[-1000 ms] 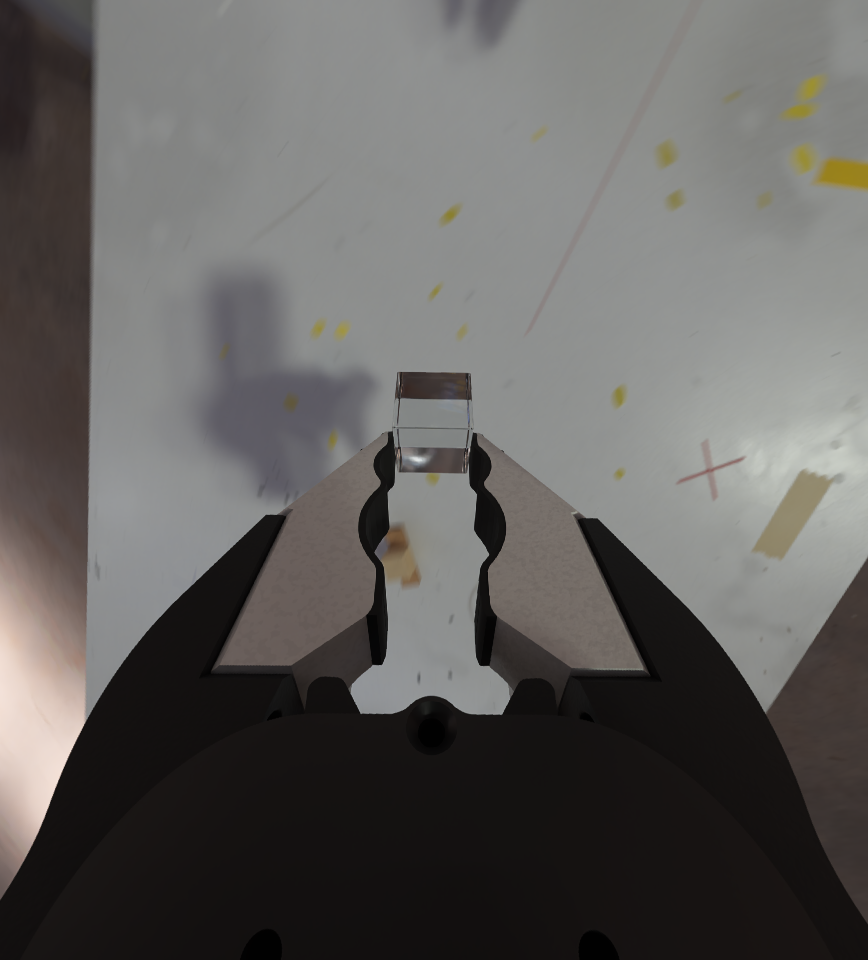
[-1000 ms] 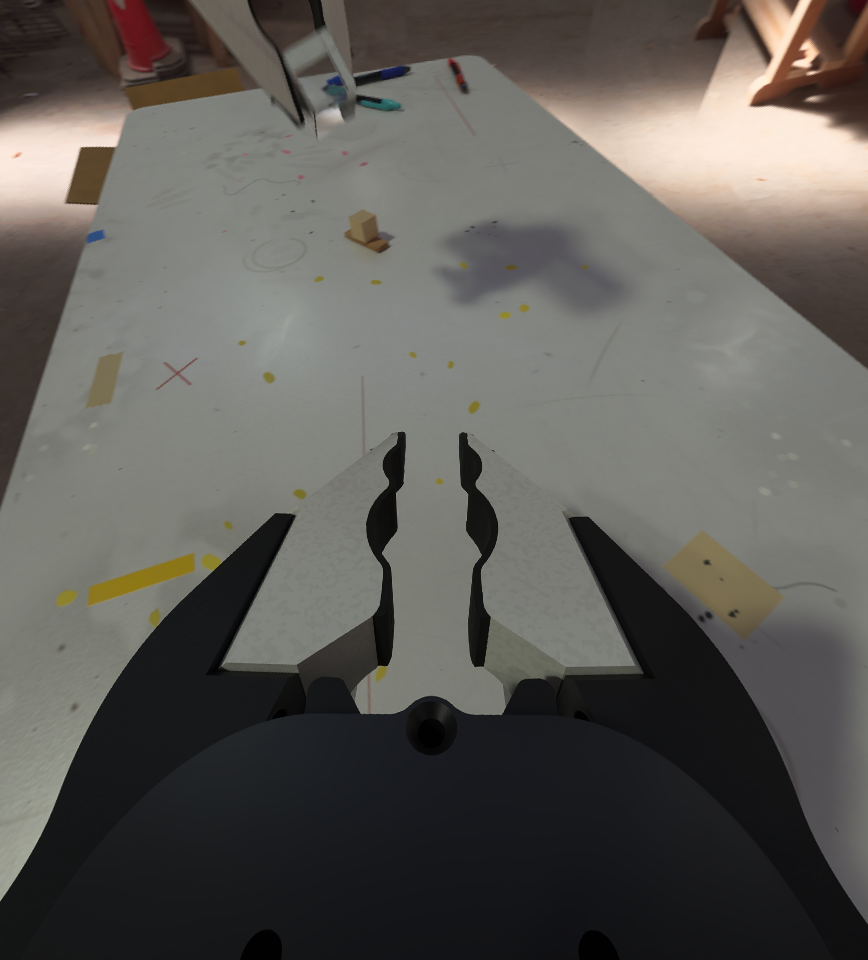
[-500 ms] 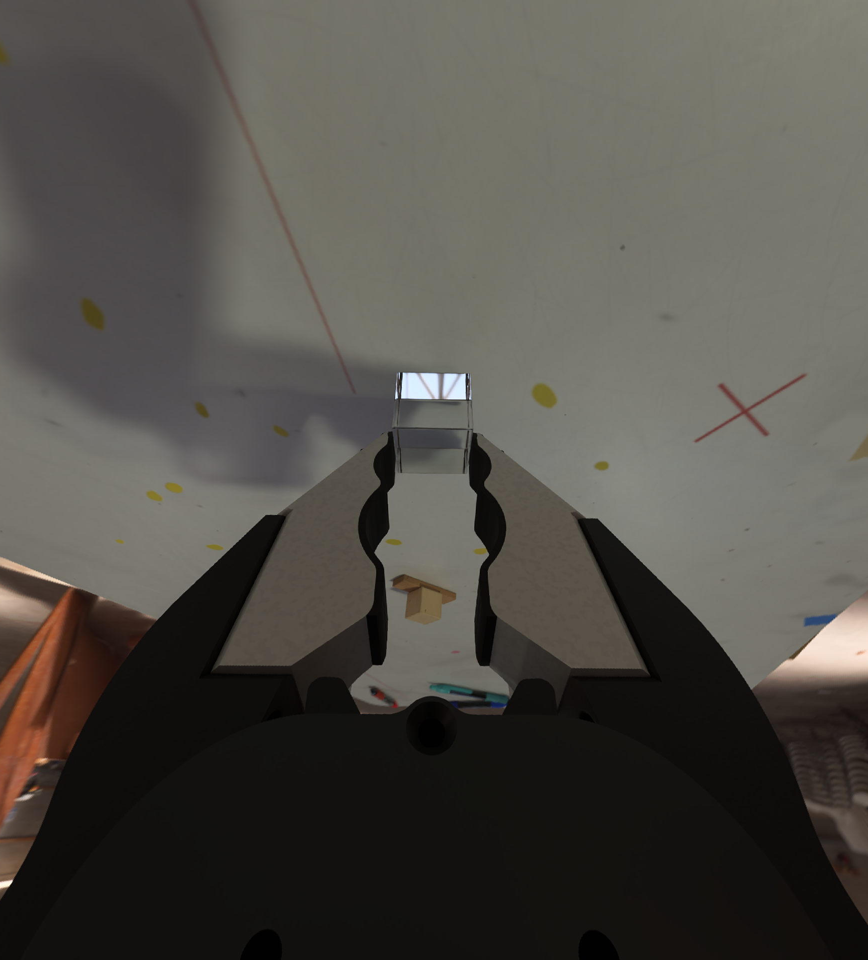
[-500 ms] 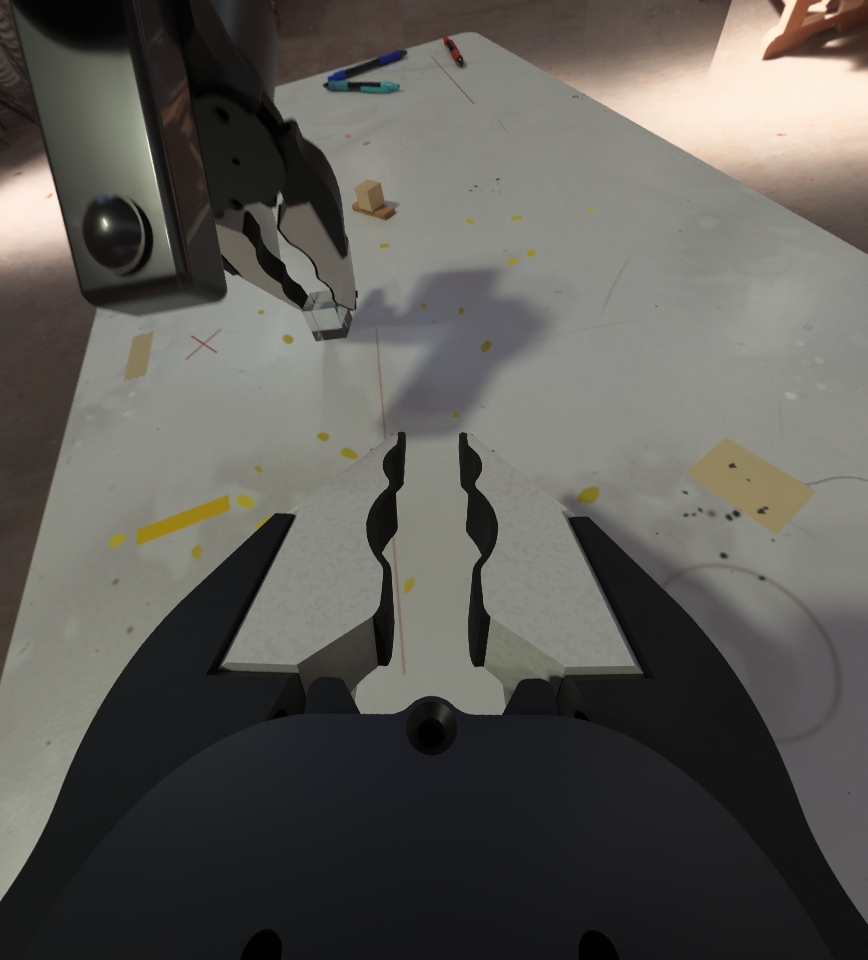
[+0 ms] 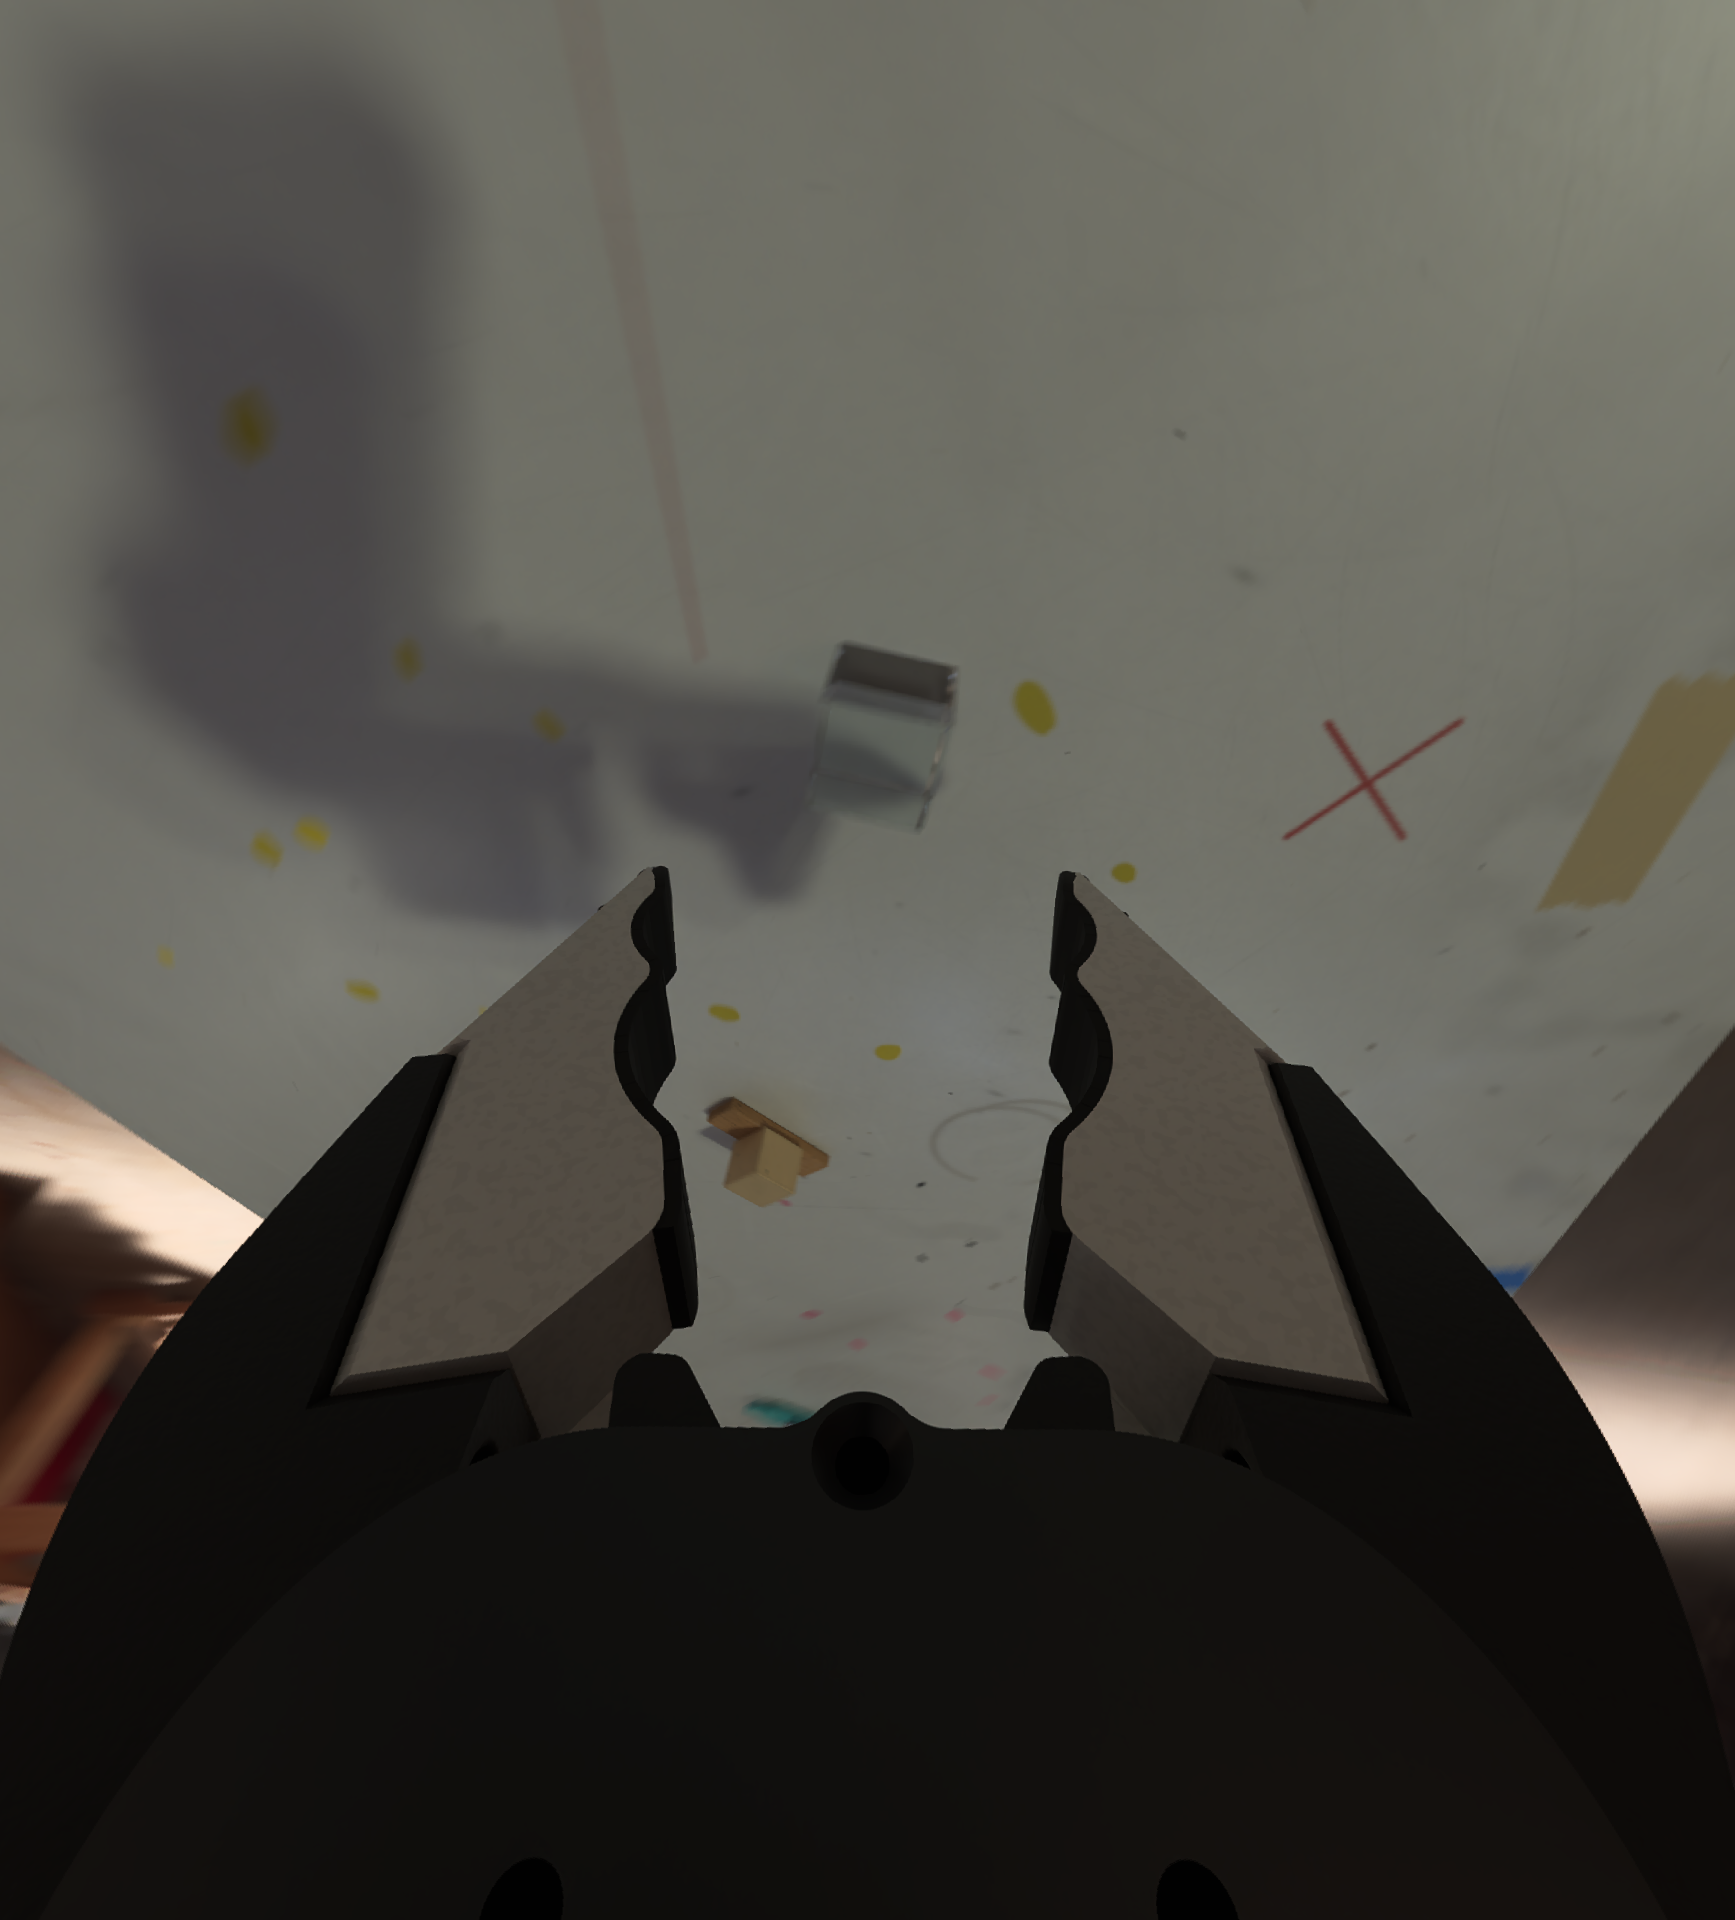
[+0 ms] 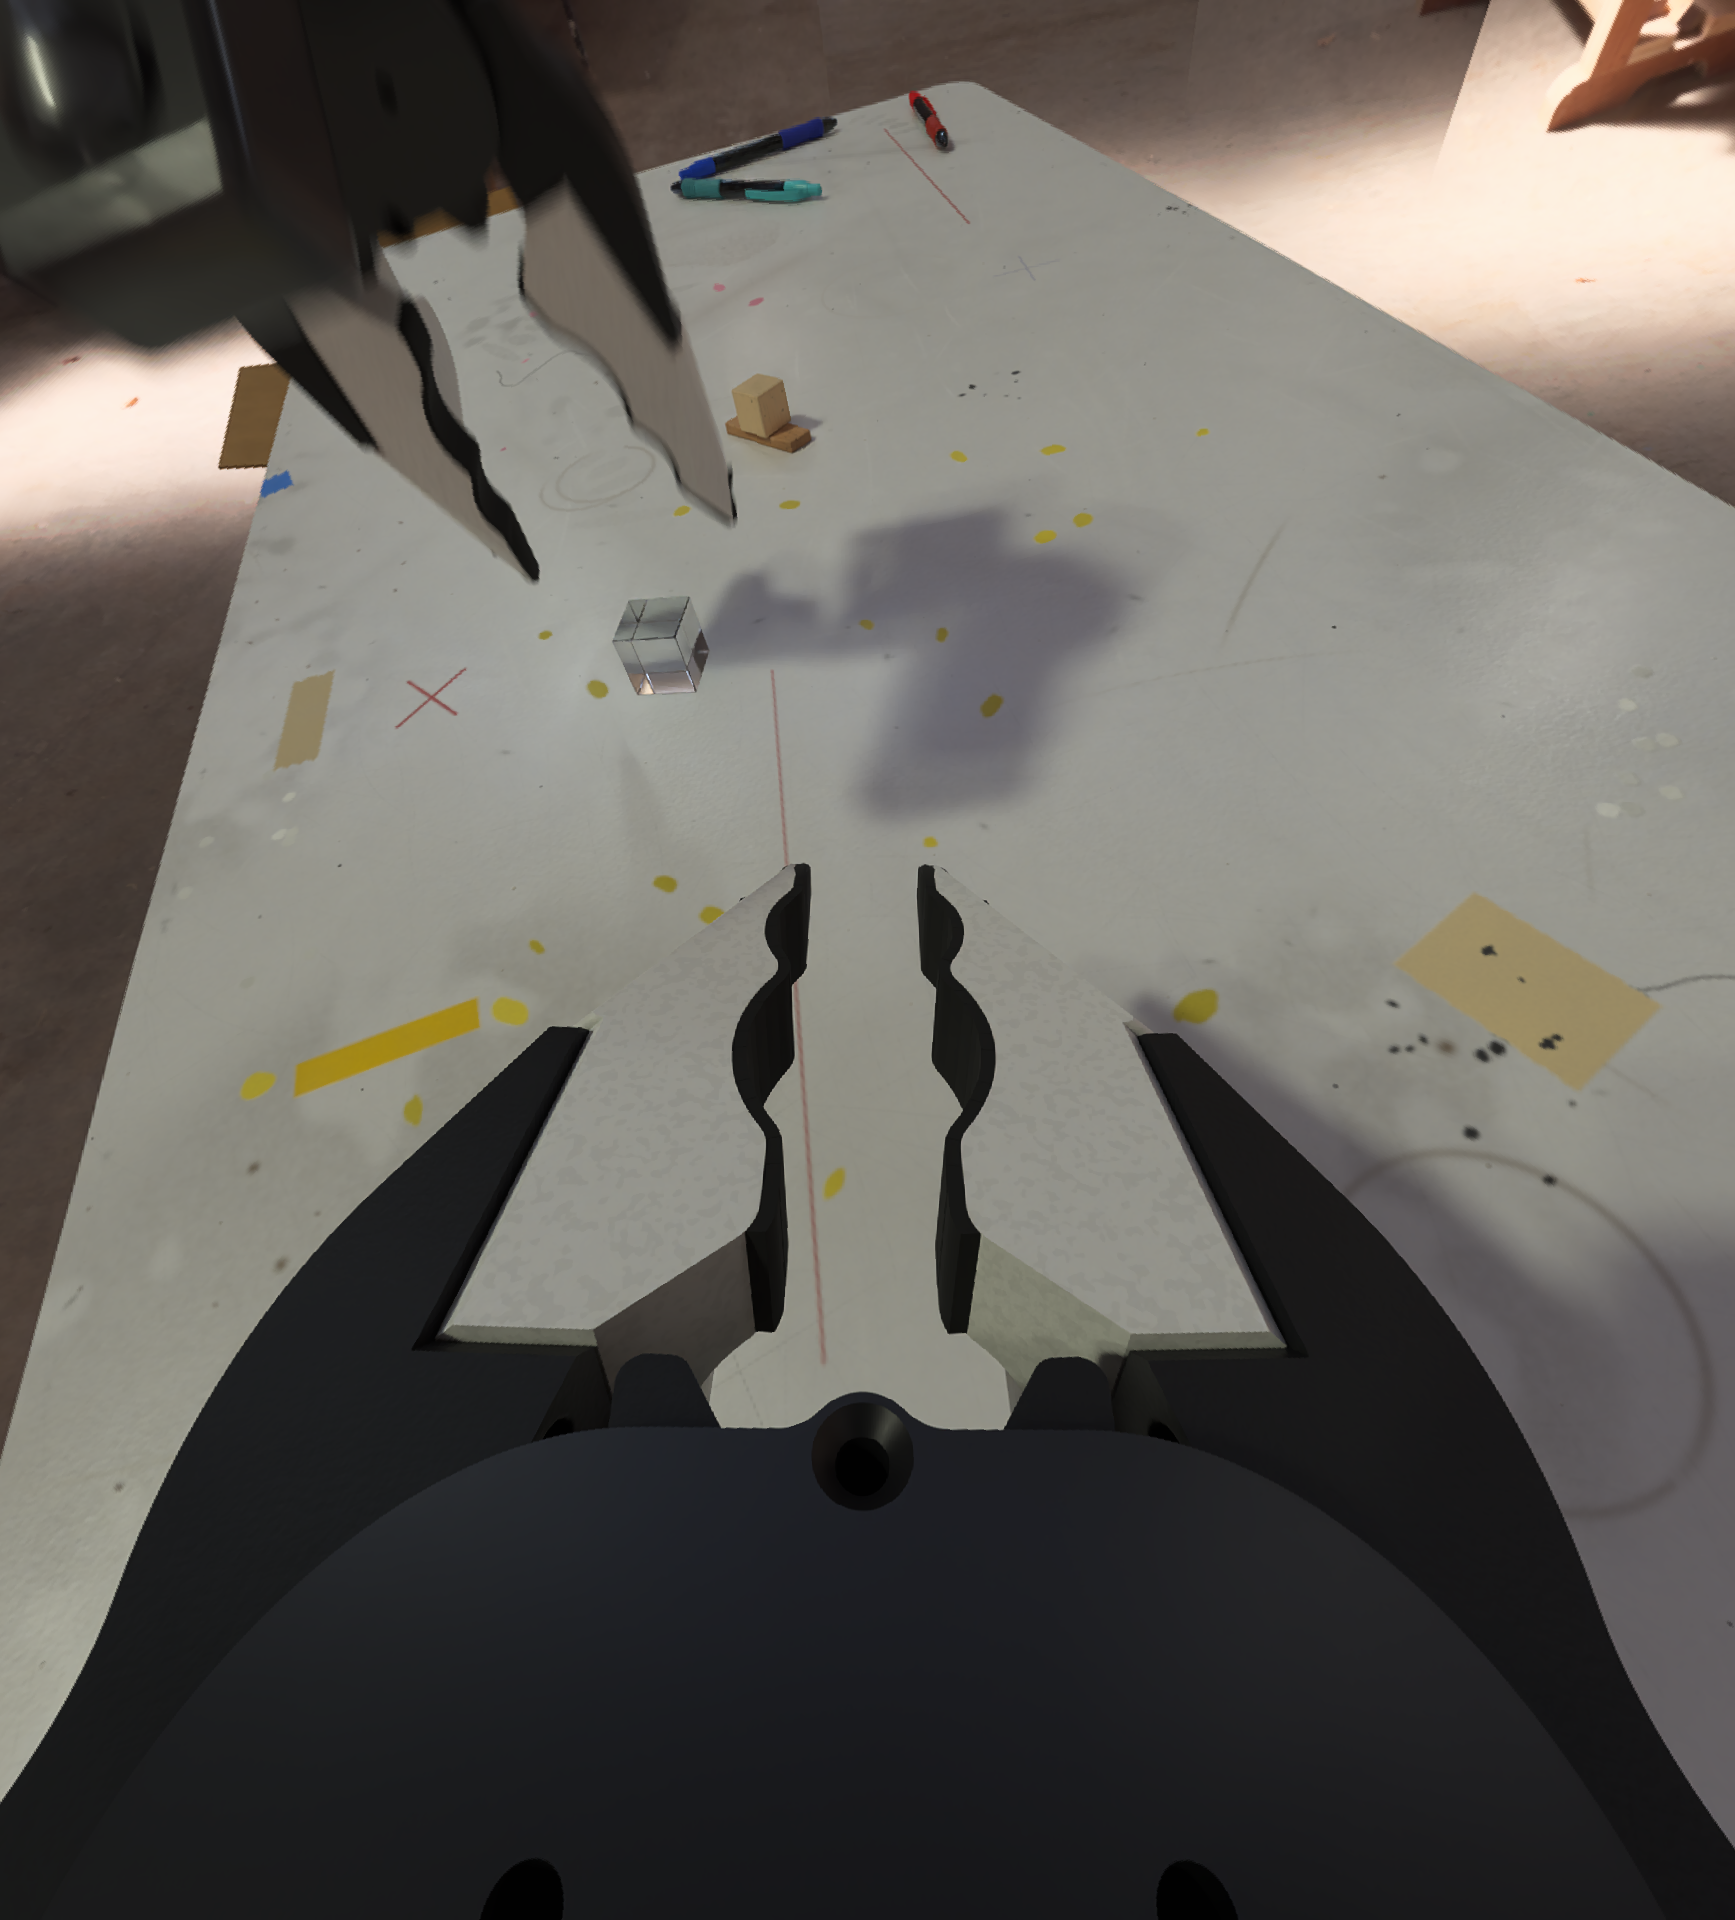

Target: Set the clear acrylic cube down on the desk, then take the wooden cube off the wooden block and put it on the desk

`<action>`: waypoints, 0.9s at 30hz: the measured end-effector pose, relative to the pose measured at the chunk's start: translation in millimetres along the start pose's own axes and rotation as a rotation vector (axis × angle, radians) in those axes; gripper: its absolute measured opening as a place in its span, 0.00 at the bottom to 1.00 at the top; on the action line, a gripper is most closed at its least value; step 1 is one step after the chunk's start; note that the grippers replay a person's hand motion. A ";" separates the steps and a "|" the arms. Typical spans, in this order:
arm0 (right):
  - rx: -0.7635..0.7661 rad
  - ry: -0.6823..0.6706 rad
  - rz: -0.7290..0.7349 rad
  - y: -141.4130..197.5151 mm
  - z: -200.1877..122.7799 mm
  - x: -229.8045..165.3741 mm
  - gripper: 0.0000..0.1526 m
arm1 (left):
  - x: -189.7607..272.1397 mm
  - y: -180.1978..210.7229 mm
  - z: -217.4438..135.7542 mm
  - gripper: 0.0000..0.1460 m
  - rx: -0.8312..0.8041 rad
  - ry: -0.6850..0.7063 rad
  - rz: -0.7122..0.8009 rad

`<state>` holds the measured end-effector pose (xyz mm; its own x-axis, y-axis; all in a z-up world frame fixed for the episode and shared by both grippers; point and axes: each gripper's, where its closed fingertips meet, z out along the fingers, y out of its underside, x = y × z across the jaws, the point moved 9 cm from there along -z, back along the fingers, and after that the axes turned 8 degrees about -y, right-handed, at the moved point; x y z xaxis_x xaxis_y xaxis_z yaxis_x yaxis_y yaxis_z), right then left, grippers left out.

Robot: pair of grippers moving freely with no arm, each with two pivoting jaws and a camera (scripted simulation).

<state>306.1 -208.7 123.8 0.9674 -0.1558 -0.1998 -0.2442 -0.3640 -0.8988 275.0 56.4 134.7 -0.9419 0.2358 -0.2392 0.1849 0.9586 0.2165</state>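
The clear acrylic cube point(image 6: 660, 644) stands on the white desk point(image 6: 1258, 727), free of both grippers. It also shows in the left wrist view point(image 5: 884, 743). My left gripper point(image 5: 858, 878) is wide open and empty, and it hangs just above and behind the clear cube point(image 6: 629, 540). The small wooden cube point(image 6: 759, 405) sits on the flat wooden block point(image 6: 788, 436) farther down the desk. It shows between my left fingers too point(image 5: 764, 1162). My right gripper point(image 6: 863, 873) is empty with its jaws a narrow gap apart, low over the near desk.
Blue point(image 6: 759, 145), teal point(image 6: 749, 189) and red point(image 6: 930, 120) pens lie at the far end. A tan tape patch point(image 6: 1528, 987), a yellow strip point(image 6: 385, 1044) and a red cross point(image 6: 430, 698) mark the desk. The desk's left edge is close to the clear cube.
My left gripper has opened and let go of the clear cube, which now rests on the desk. The gripper has drawn back from it. The right gripper has barely moved.
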 end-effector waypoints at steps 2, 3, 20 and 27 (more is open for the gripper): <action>0.003 -0.003 0.008 0.4 0.7 1.1 0.13 | -14.9 20.0 -23.0 0.51 0.103 -0.028 -0.206; 0.002 -0.006 0.012 0.9 1.5 1.7 0.13 | -23.4 33.7 -34.0 0.52 0.154 -0.050 -0.338; -0.044 -0.022 0.022 7.5 16.6 5.0 0.13 | -10.7 181.8 33.1 0.39 0.139 -0.008 -0.848; -0.057 0.009 0.022 7.7 19.0 7.2 0.13 | -23.9 176.2 69.1 0.34 0.054 0.211 -0.772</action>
<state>312.5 -195.2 108.1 0.9611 -0.1724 -0.2160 -0.2695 -0.4117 -0.8706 349.5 230.7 113.1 -0.8414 -0.5275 -0.1176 -0.5326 0.8462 0.0151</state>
